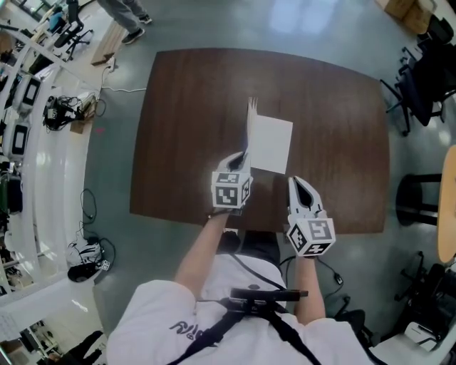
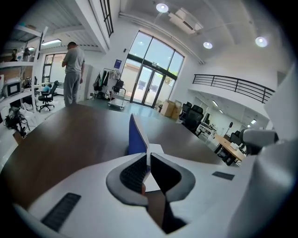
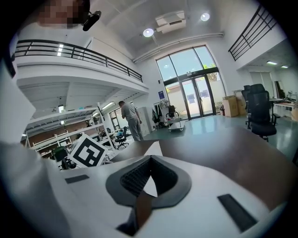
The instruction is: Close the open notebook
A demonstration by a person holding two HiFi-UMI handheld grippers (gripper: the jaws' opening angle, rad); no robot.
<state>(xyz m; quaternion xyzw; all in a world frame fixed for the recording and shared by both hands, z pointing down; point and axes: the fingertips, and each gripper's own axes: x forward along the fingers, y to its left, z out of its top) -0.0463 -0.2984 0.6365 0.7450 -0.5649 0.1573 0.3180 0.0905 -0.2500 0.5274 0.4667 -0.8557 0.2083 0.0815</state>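
With the left gripper [image 2: 148, 155] pinching the blue cover [image 2: 136, 139] of the notebook [image 1: 271, 142] upright and the right gripper [image 3: 150, 160] closed empty, I'd swing it gently onto the white page [image 1: 274, 153].

Bright, even indoor light; heavy fisheye in both gripper views.
Round ceiling lights [image 2: 162, 7] and tall glass doors [image 2: 151, 79], top centre of the left gripper view, supply the light, and the doors look slightly washed out. In the head view the grey floor [image 1: 299, 21] carries a pale sheen along the top edge, the dark table [image 1: 185, 107] shows only soft shadow, and the notebook [image 1: 271, 142] page is plain white. Both gripper views bend straight lines toward black corners, and nearby parts are soft.
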